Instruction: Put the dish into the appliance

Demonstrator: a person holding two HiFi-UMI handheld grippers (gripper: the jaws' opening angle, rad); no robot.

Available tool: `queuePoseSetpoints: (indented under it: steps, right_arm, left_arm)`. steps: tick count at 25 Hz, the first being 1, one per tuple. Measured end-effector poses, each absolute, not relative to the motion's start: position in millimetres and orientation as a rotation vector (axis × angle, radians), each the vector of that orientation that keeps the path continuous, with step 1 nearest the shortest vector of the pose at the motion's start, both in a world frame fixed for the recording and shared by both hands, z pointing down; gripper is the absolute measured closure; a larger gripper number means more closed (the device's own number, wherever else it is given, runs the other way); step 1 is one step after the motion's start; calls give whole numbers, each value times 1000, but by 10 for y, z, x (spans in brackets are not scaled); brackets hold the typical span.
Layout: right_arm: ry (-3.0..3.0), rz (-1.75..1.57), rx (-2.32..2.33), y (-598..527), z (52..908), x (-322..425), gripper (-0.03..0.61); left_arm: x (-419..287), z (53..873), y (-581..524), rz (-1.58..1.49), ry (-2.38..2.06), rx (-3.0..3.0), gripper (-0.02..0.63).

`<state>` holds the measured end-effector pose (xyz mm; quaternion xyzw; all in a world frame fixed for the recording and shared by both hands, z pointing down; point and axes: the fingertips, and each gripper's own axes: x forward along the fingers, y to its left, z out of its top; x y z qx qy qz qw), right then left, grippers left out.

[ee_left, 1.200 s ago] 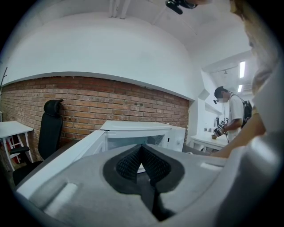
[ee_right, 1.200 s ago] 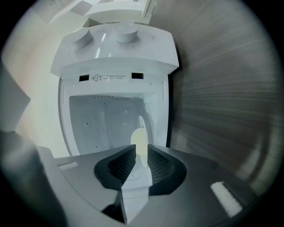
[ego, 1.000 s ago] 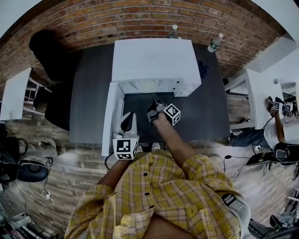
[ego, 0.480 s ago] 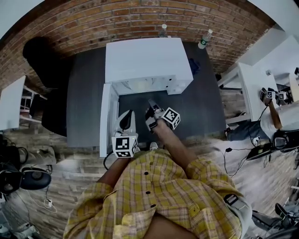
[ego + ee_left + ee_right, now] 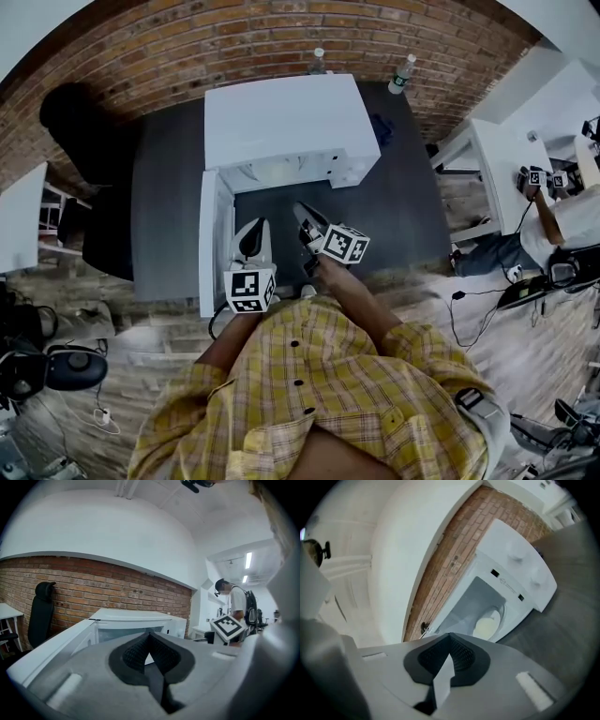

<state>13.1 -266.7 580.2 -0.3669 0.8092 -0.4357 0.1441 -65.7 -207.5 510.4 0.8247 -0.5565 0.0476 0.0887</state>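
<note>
Inside the open appliance (image 5: pixel 520 569), round dish (image 5: pixel 487 624) lying flat, right tongs (image 5: pixel 450 649) closed.

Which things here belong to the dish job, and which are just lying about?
Job: white appliance, its open door, dish inside, left gripper, right gripper.
Lying about: left bottle, right bottle, black chair, side table.
</note>
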Motion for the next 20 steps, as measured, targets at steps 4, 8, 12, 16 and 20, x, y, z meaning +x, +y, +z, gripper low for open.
queuePoseSetpoints:
  steps: [4,8,12,16,20]
  right_arm:
    - [2501,-1016,-1110,-2580,5514,167,586]
    - [2657,-777,-1161,-2474,5301,173,586]
    - [2742,-591,-1236,-2371,5201,191,586]
    - [2779,-506,-1268,-2288,5163,202,586]
    - [2796,-421,-1354,-2263,5138,272,586]
  left_arm:
    - [-661,5101,-2074,143,-1655,2452,614]
    - [-660,5107,-2073,139,-1654,2450,614]
    - [-672,5113,-2065,138,-1656,2447,614]
    - [-699,5132,-2049,150,-1660,2444,614]
    - [-727,5142,-2053,151,-1666,2445,614]
